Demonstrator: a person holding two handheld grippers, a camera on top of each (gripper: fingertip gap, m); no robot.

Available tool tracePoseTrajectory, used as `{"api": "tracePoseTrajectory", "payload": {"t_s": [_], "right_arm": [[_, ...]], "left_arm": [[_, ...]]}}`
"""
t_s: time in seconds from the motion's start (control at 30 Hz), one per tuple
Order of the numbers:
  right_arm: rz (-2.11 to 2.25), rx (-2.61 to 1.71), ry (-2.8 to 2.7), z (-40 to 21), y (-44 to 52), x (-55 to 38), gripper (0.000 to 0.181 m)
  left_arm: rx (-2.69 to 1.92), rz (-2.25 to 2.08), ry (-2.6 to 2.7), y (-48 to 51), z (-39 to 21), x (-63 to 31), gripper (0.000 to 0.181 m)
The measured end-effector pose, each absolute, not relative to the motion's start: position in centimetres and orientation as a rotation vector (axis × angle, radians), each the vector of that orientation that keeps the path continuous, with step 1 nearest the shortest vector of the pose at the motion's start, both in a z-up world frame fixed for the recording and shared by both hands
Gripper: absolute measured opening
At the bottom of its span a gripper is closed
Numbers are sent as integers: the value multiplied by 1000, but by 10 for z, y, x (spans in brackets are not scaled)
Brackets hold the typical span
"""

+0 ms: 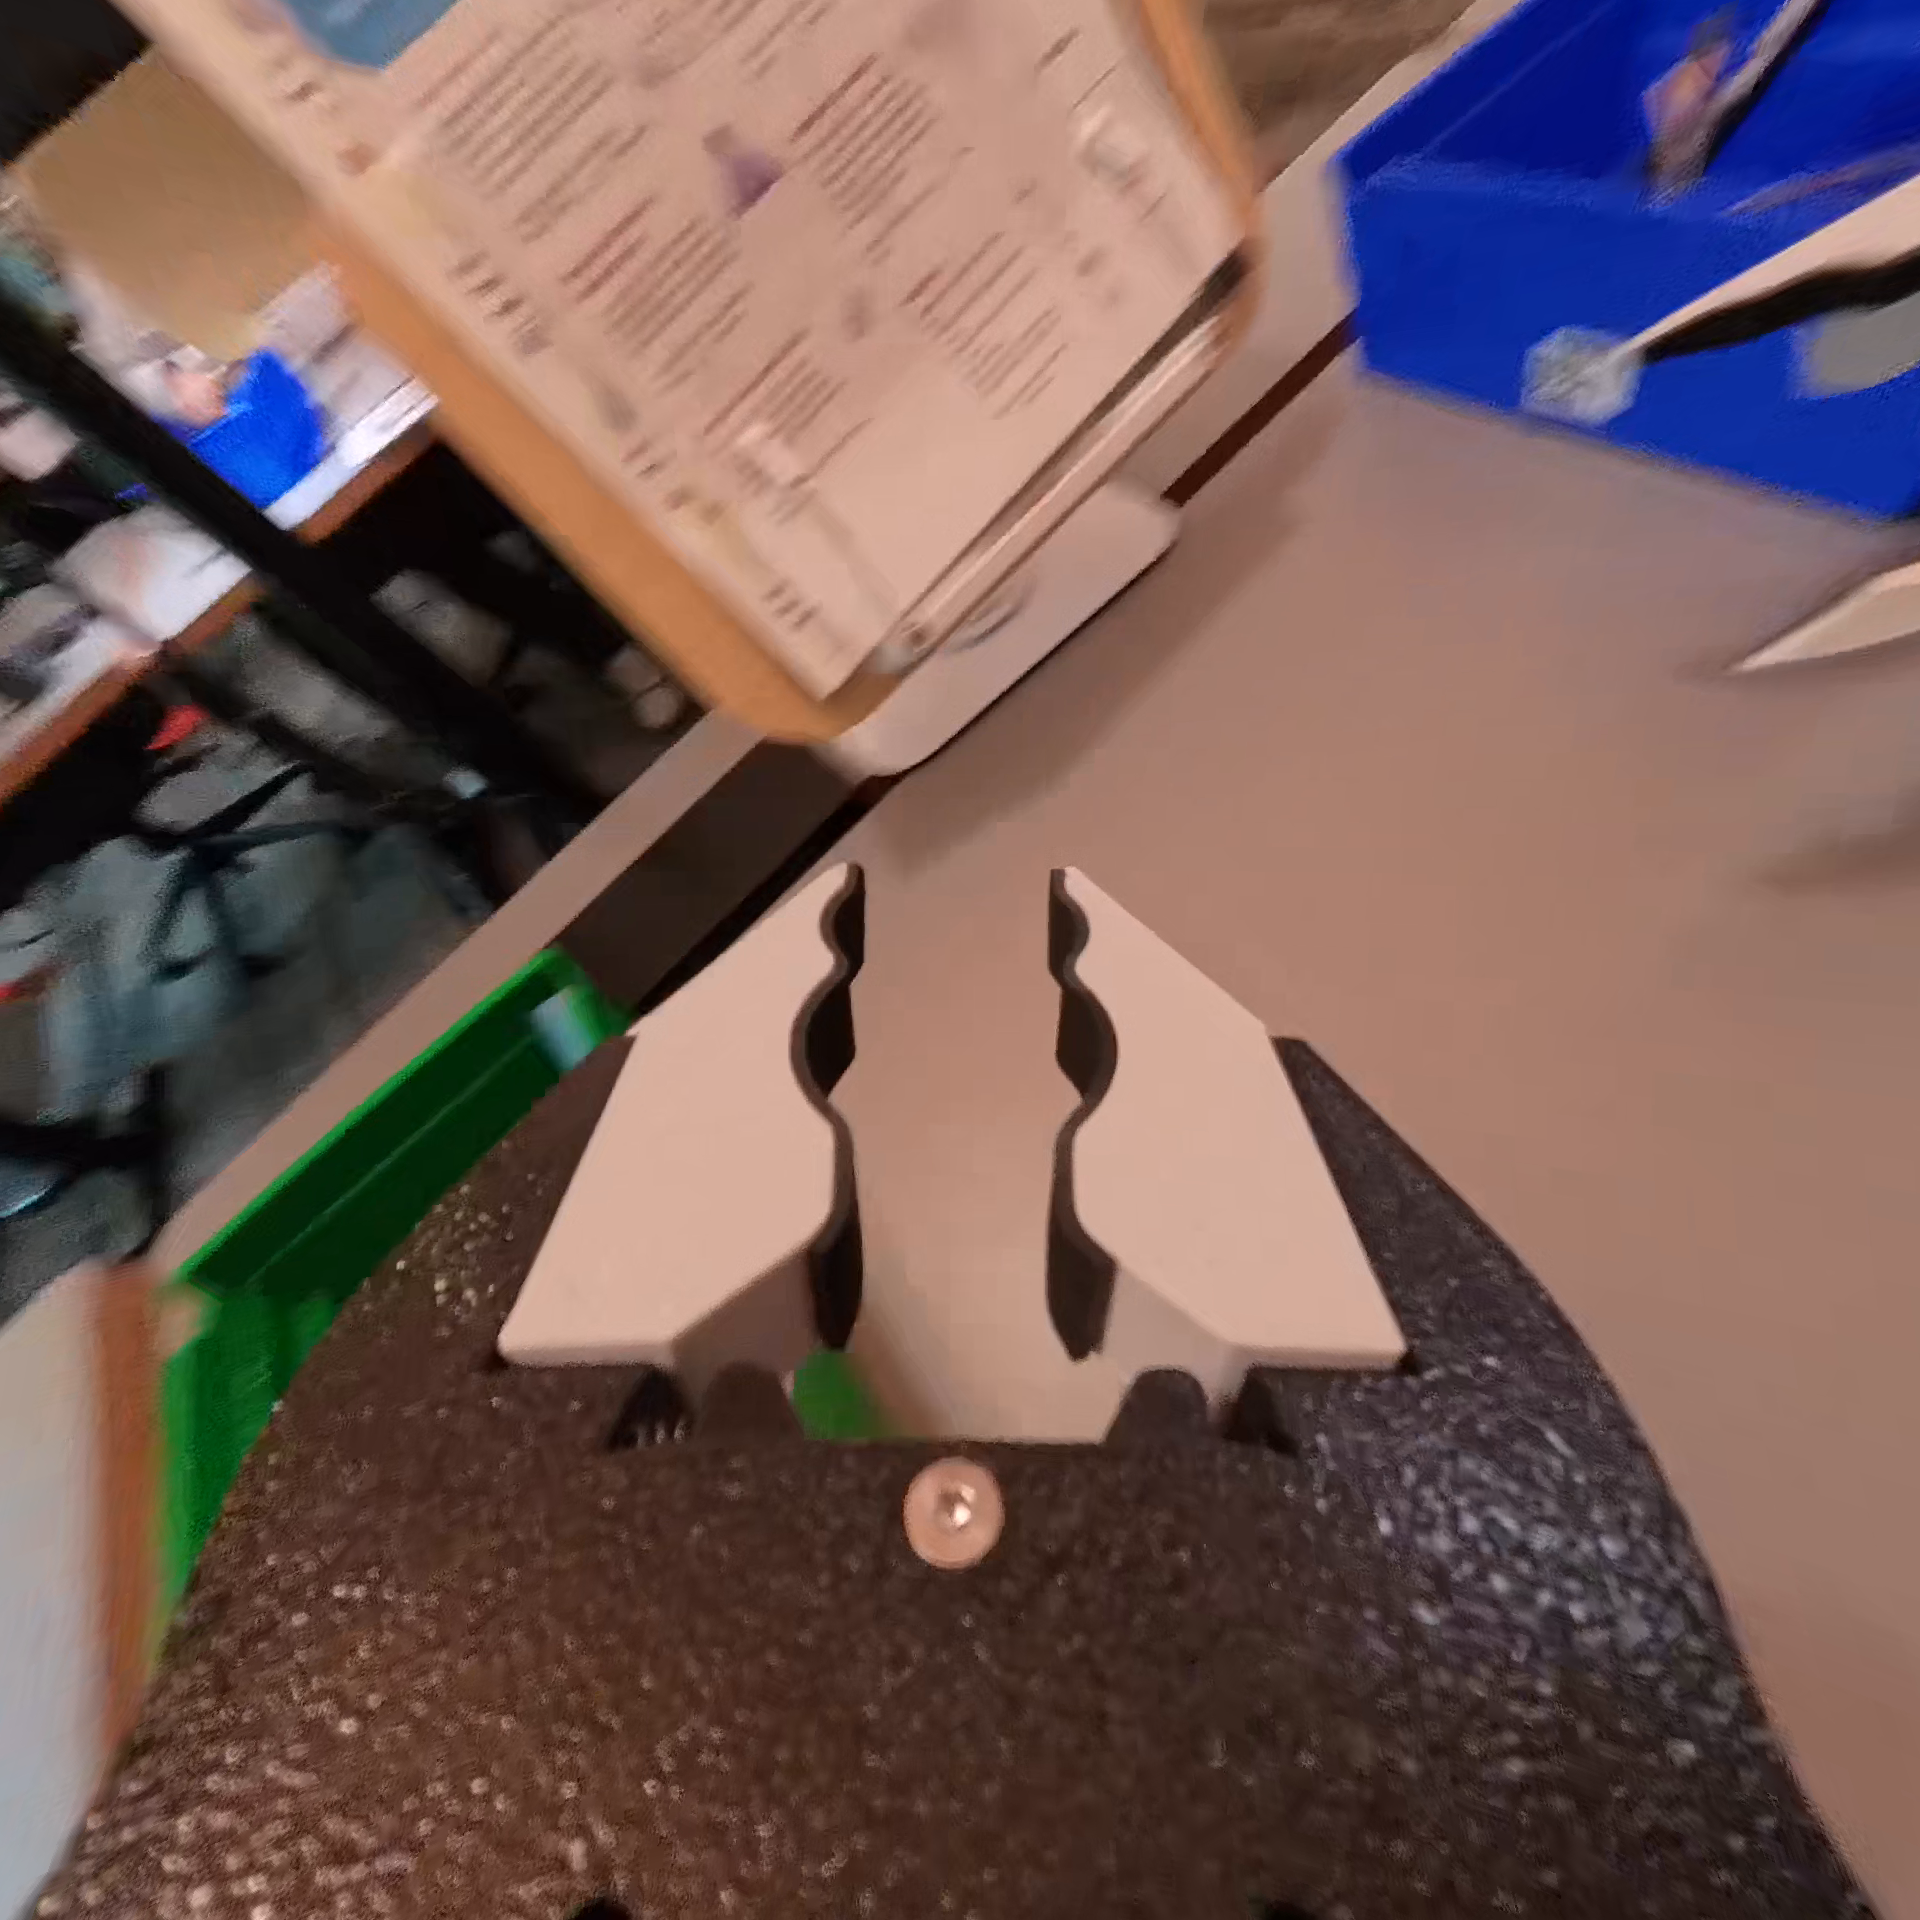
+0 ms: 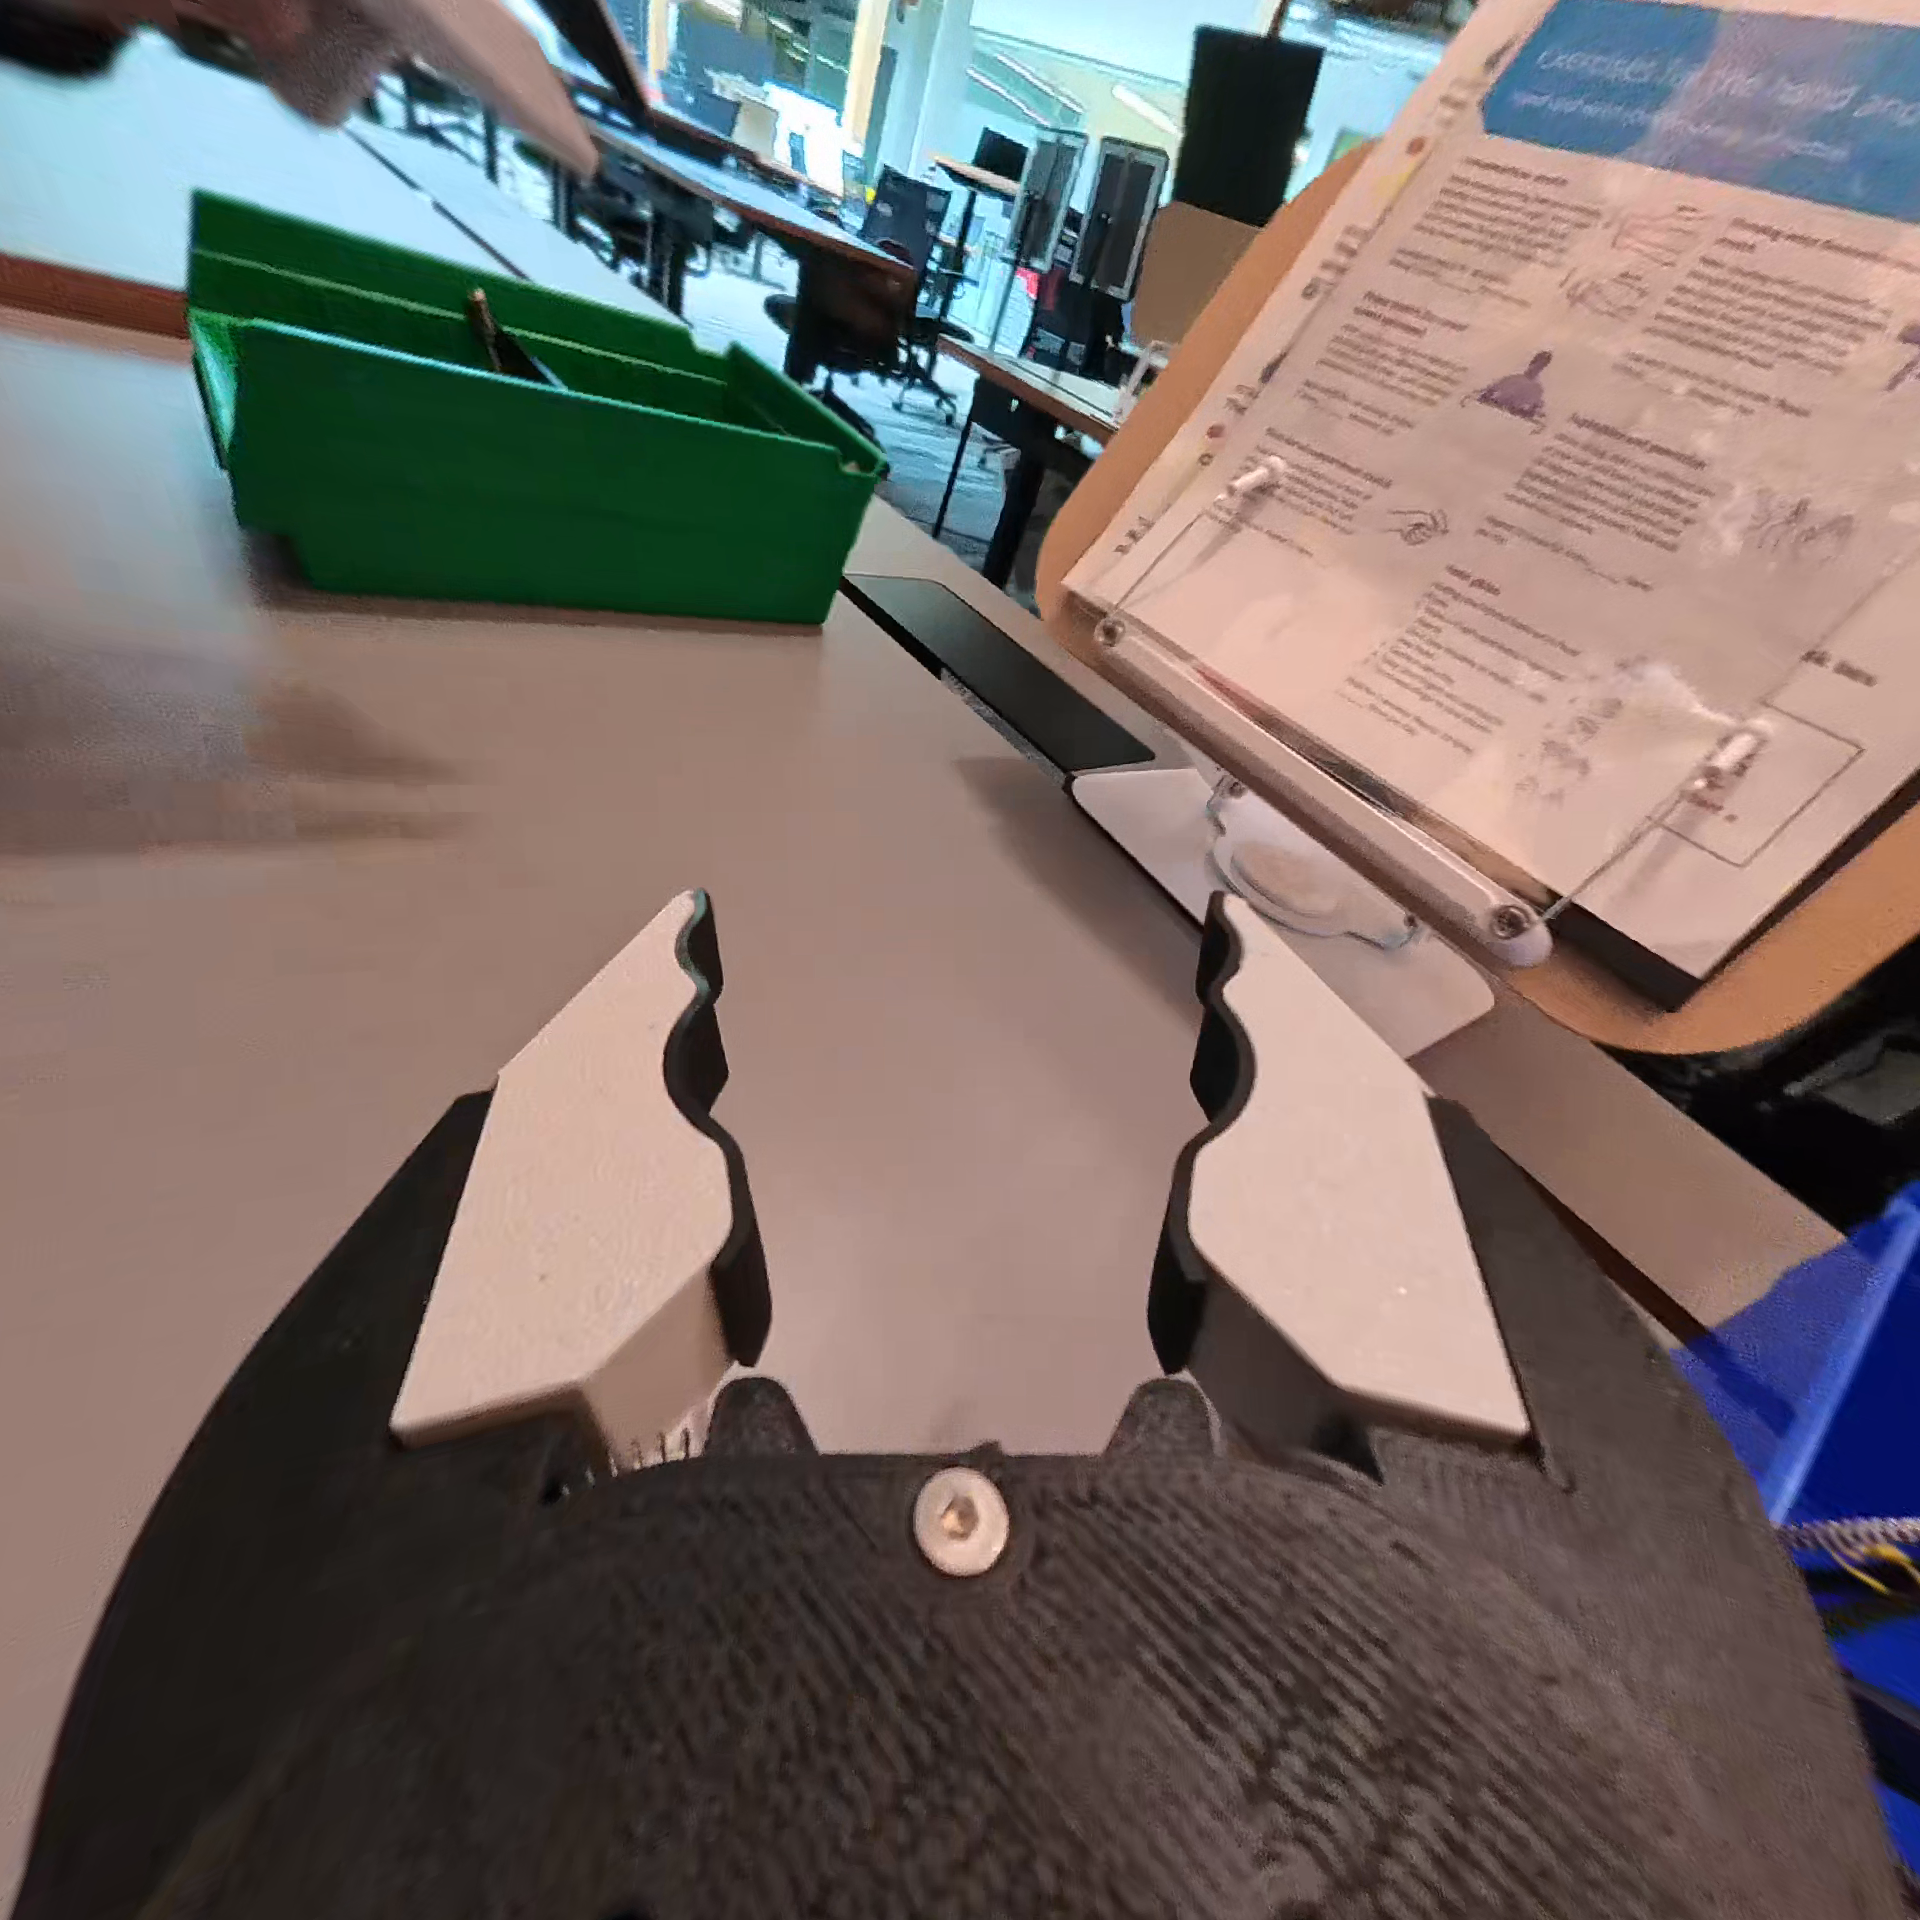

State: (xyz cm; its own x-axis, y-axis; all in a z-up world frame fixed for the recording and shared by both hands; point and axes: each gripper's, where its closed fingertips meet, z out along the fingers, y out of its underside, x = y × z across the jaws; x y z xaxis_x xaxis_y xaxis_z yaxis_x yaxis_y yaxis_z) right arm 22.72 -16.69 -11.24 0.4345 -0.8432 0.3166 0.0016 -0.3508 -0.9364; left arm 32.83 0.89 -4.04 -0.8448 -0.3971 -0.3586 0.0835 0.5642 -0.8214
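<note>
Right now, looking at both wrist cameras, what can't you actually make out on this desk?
- Blue bin contents: left wrist view, motion blur and the top edge cut them off.
- Green bin contents: right wrist view, the near wall hides all but one dark stick-like item.
- Document stand base: right wrist view, mostly hidden under its tilted board.
- Left gripper and right gripper: both open, empty.

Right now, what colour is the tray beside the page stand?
Green. The tray shows best in the right wrist view, resting on the table.
</note>
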Motion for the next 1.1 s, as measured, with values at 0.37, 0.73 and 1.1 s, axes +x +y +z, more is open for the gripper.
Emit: {"api": "tracePoseTrajectory", "payload": {"t_s": [0.37, 0.73, 1.1], "right_arm": [[-1064, -1712, 643, -141, -152, 216, 82], [-1057, -1714, 640, -147, -151, 215, 81], [-1059, -1675, 649, -145, -151, 215, 77]], "left_arm": [[-1050, -704, 2725, 129, -135, 526, 61], [-937, -309, 2947, 126, -196, 544, 61], [-405, -601, 2997, 87, -208, 528, 29]]}}
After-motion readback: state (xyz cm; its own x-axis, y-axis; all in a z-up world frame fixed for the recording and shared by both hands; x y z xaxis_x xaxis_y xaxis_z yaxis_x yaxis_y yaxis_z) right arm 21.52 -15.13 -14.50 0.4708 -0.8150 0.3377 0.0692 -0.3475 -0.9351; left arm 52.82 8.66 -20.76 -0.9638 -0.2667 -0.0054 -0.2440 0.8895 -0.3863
